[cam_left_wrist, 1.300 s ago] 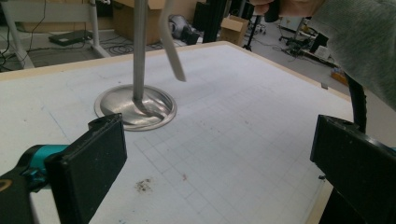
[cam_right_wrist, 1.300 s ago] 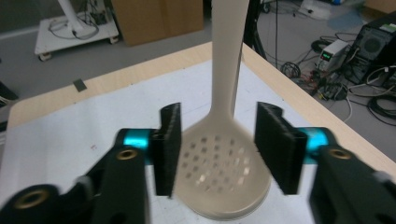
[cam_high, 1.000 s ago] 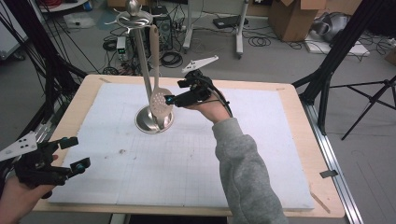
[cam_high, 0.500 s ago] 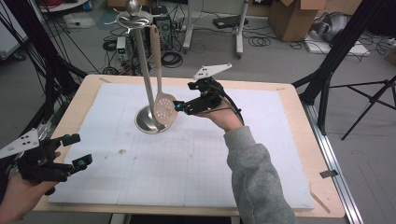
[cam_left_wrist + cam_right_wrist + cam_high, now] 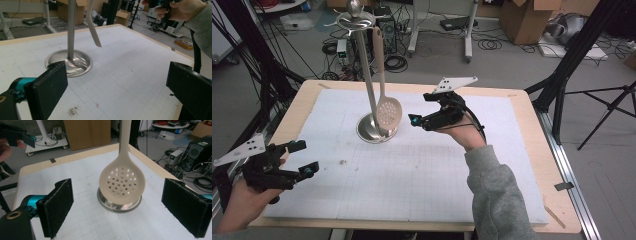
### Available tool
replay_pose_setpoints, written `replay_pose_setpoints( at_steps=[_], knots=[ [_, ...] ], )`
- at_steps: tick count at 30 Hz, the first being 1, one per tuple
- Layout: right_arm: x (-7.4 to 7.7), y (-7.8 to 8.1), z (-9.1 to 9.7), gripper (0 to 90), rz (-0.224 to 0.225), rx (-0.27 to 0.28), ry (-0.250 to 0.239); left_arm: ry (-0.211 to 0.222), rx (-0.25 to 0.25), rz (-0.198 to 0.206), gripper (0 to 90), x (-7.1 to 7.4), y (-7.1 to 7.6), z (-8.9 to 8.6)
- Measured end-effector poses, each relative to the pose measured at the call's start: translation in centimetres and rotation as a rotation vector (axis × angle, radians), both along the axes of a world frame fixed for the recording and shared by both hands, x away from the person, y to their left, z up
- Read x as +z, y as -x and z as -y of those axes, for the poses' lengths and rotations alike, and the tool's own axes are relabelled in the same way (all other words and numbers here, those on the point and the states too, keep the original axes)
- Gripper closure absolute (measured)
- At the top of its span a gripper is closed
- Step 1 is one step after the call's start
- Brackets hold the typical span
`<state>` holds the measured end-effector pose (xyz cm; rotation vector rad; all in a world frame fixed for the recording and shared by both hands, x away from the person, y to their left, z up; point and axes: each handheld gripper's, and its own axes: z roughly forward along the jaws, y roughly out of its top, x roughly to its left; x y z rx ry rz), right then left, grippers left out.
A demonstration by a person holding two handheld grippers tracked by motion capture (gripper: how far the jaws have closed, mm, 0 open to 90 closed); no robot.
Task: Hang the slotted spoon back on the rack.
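A pale slotted spoon [image 5: 389, 114] hangs by its handle from the top of a metal stand [image 5: 367, 85], with its holed head just above the round base [image 5: 364, 134]. My right gripper [image 5: 421, 108] hovers a short way to the right of the spoon head, pointing at it. Its jaws have just been opening and nothing is between them. In the right gripper view the spoon [image 5: 122, 183] hangs ahead, beyond the wide-apart pads [image 5: 58, 207]. My left gripper [image 5: 304, 157] floats open near the table's front left corner, its pads [image 5: 47, 92] empty.
A white grid mat [image 5: 422, 175] covers the wooden table [image 5: 532, 150]. A few dark specks [image 5: 343, 162] lie on the mat near the left gripper. Cables, cardboard boxes and black tripod legs [image 5: 562, 75] stand on the floor around the table.
My right gripper has drawn back to the right, away from the spoon head, which now hangs free. The left gripper has hardly moved.
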<state>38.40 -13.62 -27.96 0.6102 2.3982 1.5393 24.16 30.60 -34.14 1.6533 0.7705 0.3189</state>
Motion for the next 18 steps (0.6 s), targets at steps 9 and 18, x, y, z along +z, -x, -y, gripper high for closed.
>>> replay_pose_setpoints(
  at_steps=[9, 18],
  knots=[
    [-0.9, 0.8, 2.0, 9.4, 0.038, -0.036, 0.003, 0.012, 0.000, 0.000, 4.1, 0.1, -0.6, 0.0],
    [-1.7, 1.9, 4.9, 9.4, 0.013, -0.081, 0.015, 0.025, 0.012, 0.013, 4.1, 0.5, -0.8, -0.5]
  ],
)
